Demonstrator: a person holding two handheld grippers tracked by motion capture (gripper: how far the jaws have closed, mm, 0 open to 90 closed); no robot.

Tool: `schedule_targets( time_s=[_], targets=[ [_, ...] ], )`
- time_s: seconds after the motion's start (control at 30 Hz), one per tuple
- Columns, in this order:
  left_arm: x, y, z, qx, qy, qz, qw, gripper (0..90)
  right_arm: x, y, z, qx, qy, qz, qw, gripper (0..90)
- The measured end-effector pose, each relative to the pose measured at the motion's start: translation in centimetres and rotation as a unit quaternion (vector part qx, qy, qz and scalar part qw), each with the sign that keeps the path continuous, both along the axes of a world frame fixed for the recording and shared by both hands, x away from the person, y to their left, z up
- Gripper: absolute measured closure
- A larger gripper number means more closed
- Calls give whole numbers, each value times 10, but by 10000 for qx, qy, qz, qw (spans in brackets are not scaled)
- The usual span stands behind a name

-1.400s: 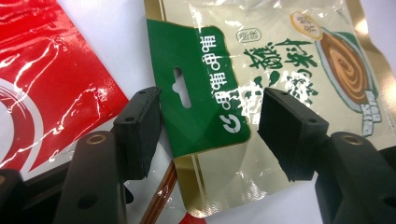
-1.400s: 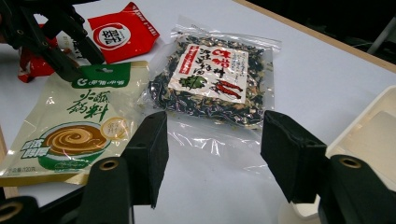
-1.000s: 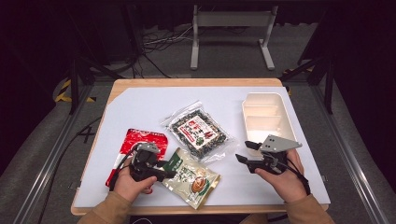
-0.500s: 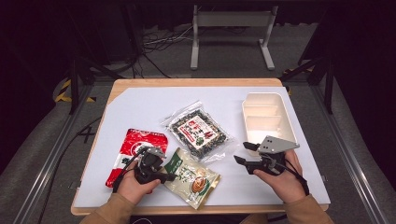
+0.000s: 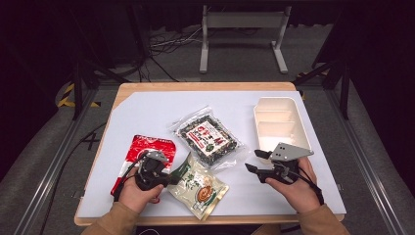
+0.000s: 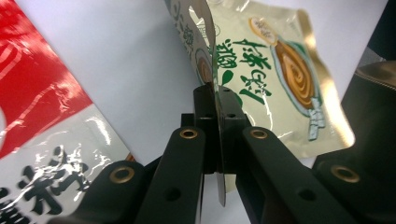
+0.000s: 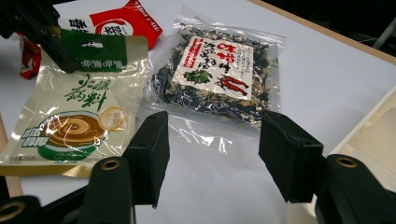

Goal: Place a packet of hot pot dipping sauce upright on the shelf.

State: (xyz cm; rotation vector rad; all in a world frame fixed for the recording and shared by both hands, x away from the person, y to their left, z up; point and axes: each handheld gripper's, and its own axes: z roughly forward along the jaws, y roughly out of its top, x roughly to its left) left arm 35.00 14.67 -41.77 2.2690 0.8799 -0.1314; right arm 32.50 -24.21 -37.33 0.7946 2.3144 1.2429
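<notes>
so on the table there's three snack-type packets: one gold-green pouch, one red bag, one clear bag of dried greens. plus one white compartment tray and two handheld grippers.

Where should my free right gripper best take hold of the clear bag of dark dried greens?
Probably the clear bag of dark dried greens at its flat, empty sealed edge nearest the open right gripper, coming low from the front; the filled middle bulges.
</notes>
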Motion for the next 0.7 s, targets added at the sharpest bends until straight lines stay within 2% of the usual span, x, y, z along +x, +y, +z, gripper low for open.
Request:
schedule_targets(
  time_s=[0.07,0.1,0.17,0.23,0.3,0.4,0.5,0.53,0.57,0.7],
  targets=[
    [-3,2,9,-58,-122,-59,9999,896,0,0,0,-14,17,18,10000,464],
    [-3,2,9,-58,-122,-59,9999,896,0,0,0,-14,17,18,10000,464],
    [-8,5,20,-50,-331,-173,9993,896,0,0,1,-134,96,93,9998,519],
    [-10,8,26,-141,-425,-201,9988,897,-1,0,1,-181,140,138,9996,554],
    [-12,9,31,-200,-451,-214,9986,897,-1,0,2,-204,154,156,9996,563],
    [-18,14,48,-261,-688,-296,9968,897,-1,1,2,-279,160,203,9993,576],
    [-21,14,55,-297,-794,-346,9958,897,-1,2,2,-287,164,210,9992,577],
    [-25,14,64,-297,-1018,-471,9932,897,-1,3,2,-304,153,222,9992,578],
    [-25,14,64,-297,-1018,-471,9932,897,-1,3,3,-303,153,229,9992,579],
    [-34,14,79,-240,-1411,-706,9872,897,-3,4,5,-331,126,294,9989,589]
  ],
)
